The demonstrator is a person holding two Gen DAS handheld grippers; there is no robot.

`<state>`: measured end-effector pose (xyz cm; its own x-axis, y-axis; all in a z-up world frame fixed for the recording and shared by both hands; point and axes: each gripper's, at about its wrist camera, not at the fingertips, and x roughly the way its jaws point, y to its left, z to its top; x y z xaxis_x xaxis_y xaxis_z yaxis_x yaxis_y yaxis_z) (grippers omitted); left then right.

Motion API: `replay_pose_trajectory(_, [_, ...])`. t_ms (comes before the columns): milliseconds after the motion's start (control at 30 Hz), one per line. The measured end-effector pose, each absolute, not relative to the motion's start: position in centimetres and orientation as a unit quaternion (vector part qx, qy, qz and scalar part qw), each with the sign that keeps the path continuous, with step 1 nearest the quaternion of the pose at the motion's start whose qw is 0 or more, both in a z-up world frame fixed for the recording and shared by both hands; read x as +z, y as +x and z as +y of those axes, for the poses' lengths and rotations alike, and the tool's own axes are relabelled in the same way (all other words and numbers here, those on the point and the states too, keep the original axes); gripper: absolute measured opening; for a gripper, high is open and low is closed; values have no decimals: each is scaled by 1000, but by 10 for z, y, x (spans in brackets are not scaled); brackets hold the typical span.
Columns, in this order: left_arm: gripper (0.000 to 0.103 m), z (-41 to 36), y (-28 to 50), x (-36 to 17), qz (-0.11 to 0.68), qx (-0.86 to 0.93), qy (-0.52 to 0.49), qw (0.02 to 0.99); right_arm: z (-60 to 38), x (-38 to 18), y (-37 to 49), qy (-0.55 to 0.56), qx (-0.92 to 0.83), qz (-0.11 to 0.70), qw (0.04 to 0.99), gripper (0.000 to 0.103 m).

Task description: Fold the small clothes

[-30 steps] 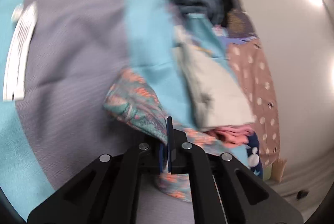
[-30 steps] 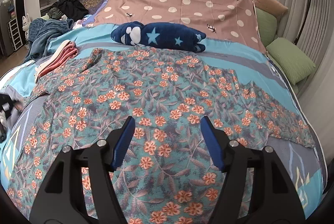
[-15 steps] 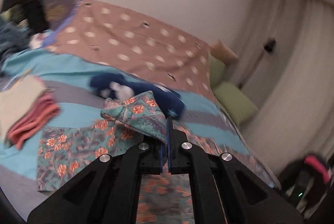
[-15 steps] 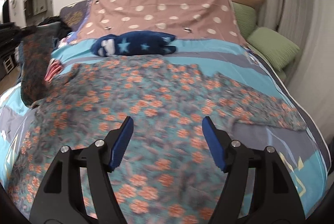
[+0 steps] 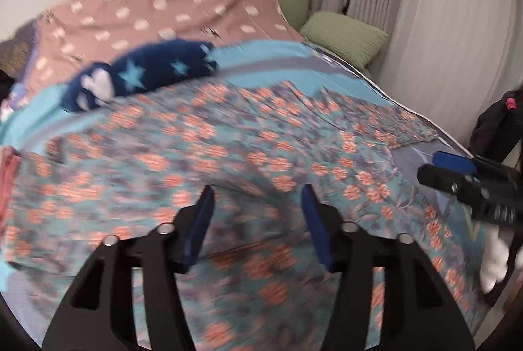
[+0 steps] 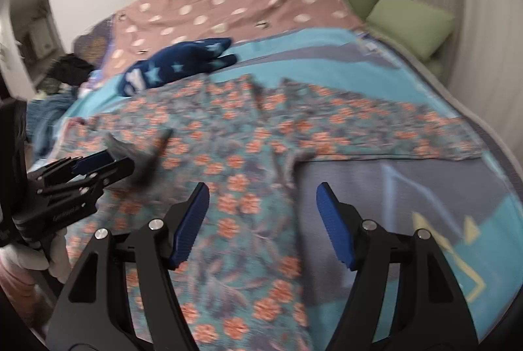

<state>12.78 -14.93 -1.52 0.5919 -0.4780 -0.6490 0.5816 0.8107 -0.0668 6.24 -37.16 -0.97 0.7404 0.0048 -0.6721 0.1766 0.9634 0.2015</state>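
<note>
A teal garment with orange flowers (image 5: 248, 154) lies spread on the bed, one sleeve stretched out to the right (image 6: 392, 135). My left gripper (image 5: 256, 220) is open and empty, hovering over the garment's middle; it also shows at the left of the right wrist view (image 6: 98, 164). My right gripper (image 6: 261, 220) is open and empty over the garment's right edge; it also shows at the right of the left wrist view (image 5: 457, 171). Both views are blurred by motion.
A navy star-patterned item (image 5: 143, 76) lies behind the garment on the blue and grey bedspread (image 6: 408, 194). A pink dotted cover (image 5: 157, 10) and green pillows (image 5: 343, 37) are at the head. Folded clothes (image 5: 8, 174) are at the far left. A dark bag (image 5: 497, 128) stands right of the bed.
My left gripper has let go of the garment's left sleeve, opened and swung over the garment's middle. My right gripper has shifted right, toward the garment's right edge.
</note>
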Motion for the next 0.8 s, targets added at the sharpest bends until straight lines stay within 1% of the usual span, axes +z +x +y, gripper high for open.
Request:
replay_pose_trajectory(33, [65, -140, 124, -12, 332, -292, 81, 893, -372, -9, 67, 136, -28, 362, 922, 70])
replay_pose_trajectory(67, [66, -132, 122, -10, 329, -286, 85, 896, -370, -9, 77, 145, -1, 372, 917, 70])
replay_pose_trajectory(200, [67, -115, 127, -16, 346, -262, 71, 898, -350, -9, 112, 133, 55, 409, 901, 70])
replay_pose_trajectory(333, [67, -91, 126, -25, 362, -218, 71, 904, -304, -5, 138, 63, 99, 426, 897, 71])
replay_pose_trajectory(400, [67, -77, 127, -27, 361, -180, 86, 911, -283, -4, 144, 40, 119, 426, 896, 79])
replay_pose_trajectory(467, [67, -61, 129, -27, 359, -143, 90, 918, -260, -4, 151, 10, 134, 427, 894, 80])
replay_pose_trajectory(567, [74, -30, 131, -25, 354, -72, 99, 927, -235, -18, 170, -26, 107, 442, 890, 79])
replay_pose_trajectory(600, [74, -18, 132, -26, 356, -46, 103, 928, -235, -24, 176, -25, 95, 446, 889, 67])
replay_pose_trajectory(633, [74, -7, 133, -28, 359, -21, 107, 927, -237, -29, 181, -17, 88, 452, 887, 52])
replay_pose_trajectory(667, [74, 2, 134, -30, 363, -3, 108, 925, -242, -34, 186, -5, 90, 459, 884, 14])
replay_pose_trajectory(700, [74, 12, 136, -34, 368, 14, 110, 923, -253, -36, 189, 23, 95, 468, 878, 6])
replay_pose_trajectory(800, [74, 42, 148, -48, 405, 45, 81, 909, -307, -33, 181, 160, 95, 453, 872, 6])
